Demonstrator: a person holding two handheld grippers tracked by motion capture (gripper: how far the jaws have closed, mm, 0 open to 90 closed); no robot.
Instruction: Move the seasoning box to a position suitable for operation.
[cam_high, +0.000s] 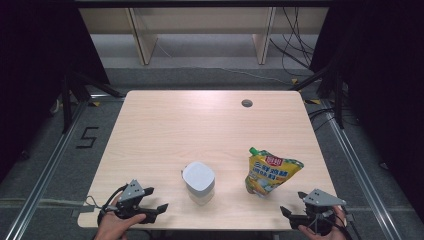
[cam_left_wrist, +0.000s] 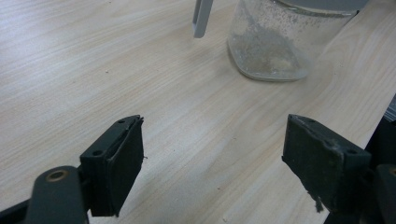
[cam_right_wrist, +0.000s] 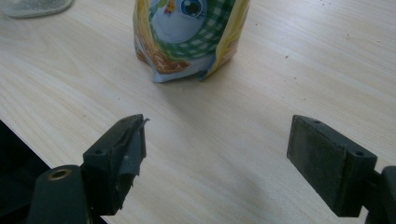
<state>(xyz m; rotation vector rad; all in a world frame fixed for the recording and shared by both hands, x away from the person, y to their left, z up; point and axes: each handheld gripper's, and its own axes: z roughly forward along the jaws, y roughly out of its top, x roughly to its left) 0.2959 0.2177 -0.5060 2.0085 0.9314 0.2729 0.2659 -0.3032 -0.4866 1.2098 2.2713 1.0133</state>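
Both grippers rest at the near edge of the wooden table (cam_high: 150, 130), and neither has anything in its grasp. The left gripper (cam_high: 159, 210) sits near the left corner with its jaws spread wide and only bare tabletop between them; in the left gripper view (cam_left_wrist: 215, 158) the clear jar (cam_left_wrist: 275, 44) stands ahead and slightly right, a grainy residue clinging to its inside wall. From above the jar (cam_high: 199, 182) shows a white lid and stands near the middle of the table's near half. The right gripper (cam_high: 289, 214) is near the right corner, jaws equally wide and empty; its own view (cam_right_wrist: 217, 158) looks toward the base of the yellow spouted refill pouch (cam_right_wrist: 187, 42). The pouch (cam_high: 270, 172) stands upright just right of the jar, apart from it, its green cap at the top left. This looks like the opening step — hands poised, nothing yet reached for. The next move likely calls for each gripper to go forward to the thing in front of it: the left to steady the jar, the right to close on the soft pouch without tipping it.
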